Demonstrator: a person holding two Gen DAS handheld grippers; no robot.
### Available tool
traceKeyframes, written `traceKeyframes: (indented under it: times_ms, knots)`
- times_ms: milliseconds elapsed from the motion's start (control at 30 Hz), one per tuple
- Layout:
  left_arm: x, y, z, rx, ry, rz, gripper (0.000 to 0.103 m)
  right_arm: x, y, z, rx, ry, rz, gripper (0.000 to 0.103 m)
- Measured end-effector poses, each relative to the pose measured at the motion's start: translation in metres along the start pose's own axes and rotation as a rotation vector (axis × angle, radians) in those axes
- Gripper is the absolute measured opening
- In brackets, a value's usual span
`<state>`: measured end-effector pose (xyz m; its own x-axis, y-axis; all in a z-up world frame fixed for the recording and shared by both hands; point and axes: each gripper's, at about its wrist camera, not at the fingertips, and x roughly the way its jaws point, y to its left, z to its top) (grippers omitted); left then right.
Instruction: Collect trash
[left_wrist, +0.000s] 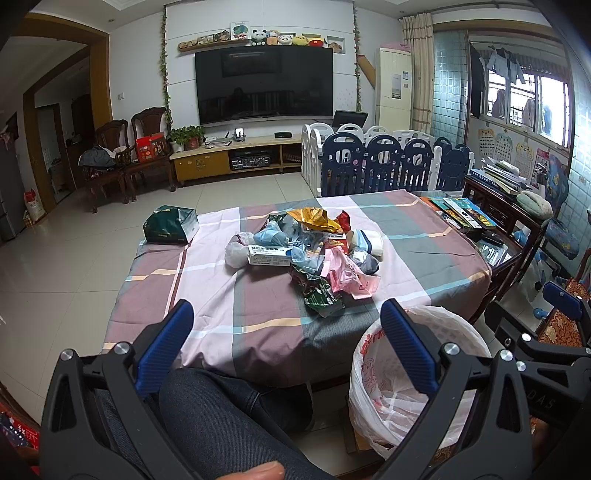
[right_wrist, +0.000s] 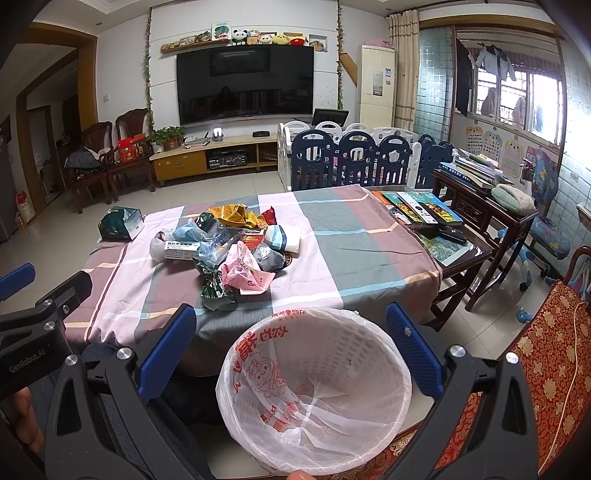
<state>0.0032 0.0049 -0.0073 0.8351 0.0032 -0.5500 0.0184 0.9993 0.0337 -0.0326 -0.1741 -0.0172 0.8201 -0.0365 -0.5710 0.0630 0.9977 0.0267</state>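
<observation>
Trash is heaped near the middle of a table covered by a pink, grey and mauve checked cloth (left_wrist: 258, 325): a crumpled pink plastic bag (left_wrist: 345, 275), a torn green foil wrapper (left_wrist: 321, 295), a white rectangular medicine box (left_wrist: 269, 255), a yellow crinkled snack packet (left_wrist: 314, 218) and a rolled white-and-blue face mask (left_wrist: 364, 242) are seen lying together, touching or overlapping. A dark green tissue box (left_wrist: 170, 224) is set apart at the far left corner of the cloth. A white perforated plastic wastebasket lined with a translucent printed bag (right_wrist: 314, 398) is placed on the floor just beside the near edge of the table. The left gripper (left_wrist: 288, 332) is held with its blue-padded fingers spread wide and nothing between them, short of the heap. The right gripper (right_wrist: 291, 336) is likewise held wide apart and unladen, above the basket's mouth. Colourful books (right_wrist: 424, 208) are laid on a glass-topped side table at the right.
</observation>
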Motion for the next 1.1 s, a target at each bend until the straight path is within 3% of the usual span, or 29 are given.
traceKeyframes:
  times_ms: [1100]
  knots:
    - [0.002, 0.0007, -0.0049, 0.001, 0.004, 0.001, 0.1, -0.0008, 0.0022, 0.0001, -0.004, -0.006, -0.003, 0.1]
